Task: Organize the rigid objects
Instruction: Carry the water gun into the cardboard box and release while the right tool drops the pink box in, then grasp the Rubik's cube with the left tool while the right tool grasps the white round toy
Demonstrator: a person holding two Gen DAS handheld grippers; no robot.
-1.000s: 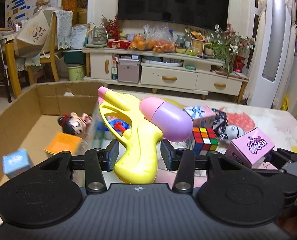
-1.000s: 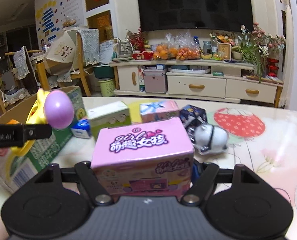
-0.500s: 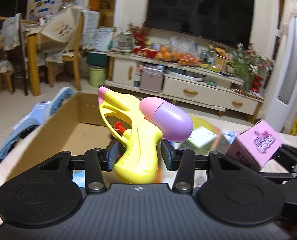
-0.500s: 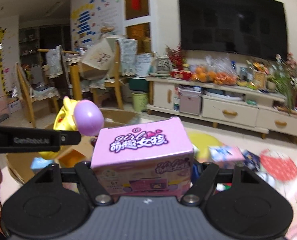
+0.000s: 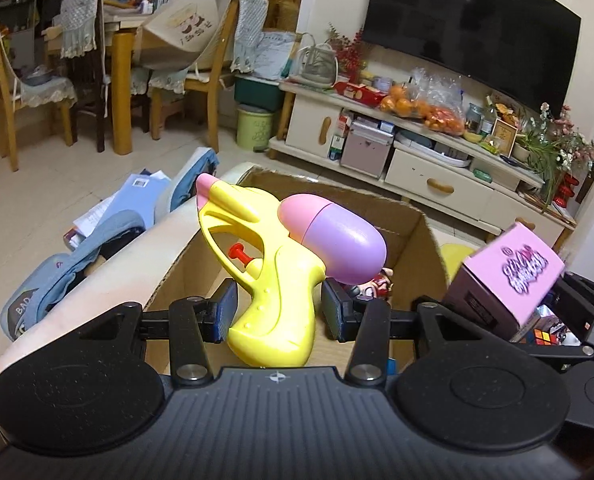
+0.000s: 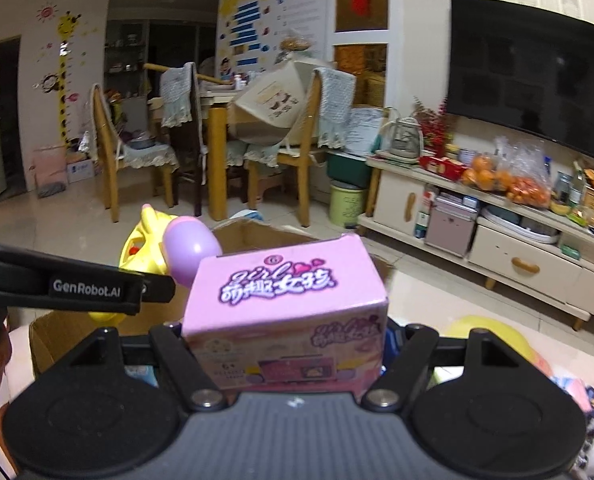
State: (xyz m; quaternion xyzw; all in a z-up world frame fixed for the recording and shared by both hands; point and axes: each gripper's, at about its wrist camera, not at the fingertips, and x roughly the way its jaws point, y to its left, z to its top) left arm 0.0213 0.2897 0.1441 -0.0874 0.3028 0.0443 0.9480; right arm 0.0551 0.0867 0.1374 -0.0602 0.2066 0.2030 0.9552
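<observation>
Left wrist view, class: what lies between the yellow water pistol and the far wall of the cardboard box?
Left wrist view: only bare box interior lies between the yellow water pistol and the cardboard box wall.

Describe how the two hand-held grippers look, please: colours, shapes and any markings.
Both are matte black plastic: a ribbed central body, two round discs, thin linkage bars with silver screws. The left hand-held gripper has blue finger pads; white "GenRobot.AI" lettering marks its side. The right hand-held gripper looks alike.

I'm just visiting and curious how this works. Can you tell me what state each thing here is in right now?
Left gripper: shut on the water pistol.
Water pistol: gripped by its handle, upright, held over the cardboard box.
Right gripper: shut on the pink box.
Pink box: held, closed, label side up.
Cardboard box: open, a doll inside.
</observation>
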